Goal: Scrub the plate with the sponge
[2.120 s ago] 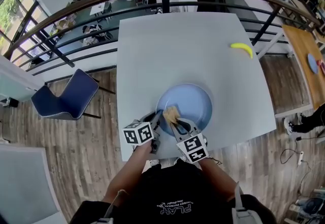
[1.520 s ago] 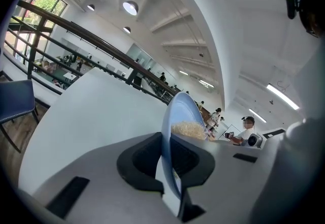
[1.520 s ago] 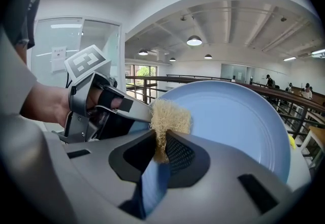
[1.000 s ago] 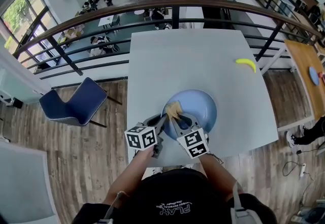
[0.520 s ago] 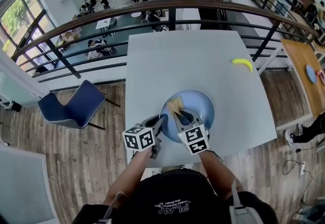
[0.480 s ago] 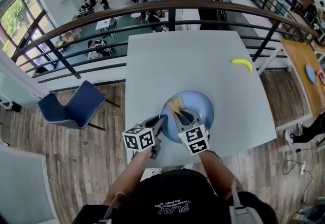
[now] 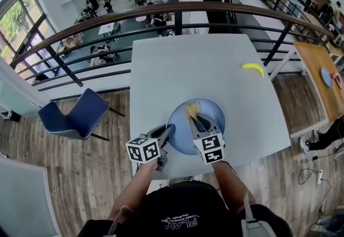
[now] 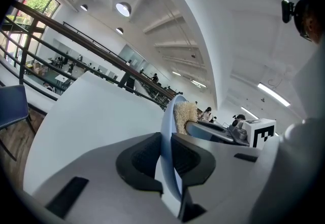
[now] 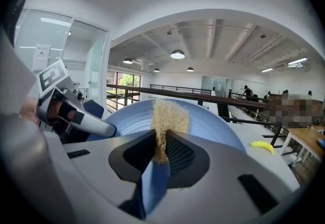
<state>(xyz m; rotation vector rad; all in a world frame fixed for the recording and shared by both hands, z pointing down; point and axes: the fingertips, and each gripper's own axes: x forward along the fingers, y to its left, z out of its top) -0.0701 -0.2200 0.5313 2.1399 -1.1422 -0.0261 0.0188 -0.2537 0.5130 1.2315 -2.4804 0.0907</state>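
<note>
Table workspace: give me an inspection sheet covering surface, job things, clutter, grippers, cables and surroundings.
Surface: white square table.
Job's things: blue plate at the table's near edge; tan sponge on its far part.
Clutter: banana near the far right corner.
Grippers: left hand-held gripper on the plate's near left rim, its jaws have just been opening slightly, rim between them; right hand-held gripper shut on the sponge.
Cables: loose cable on the floor, right of the table.
Surroundings: railing beyond the table, blue chair at left, people on a lower level.
</note>
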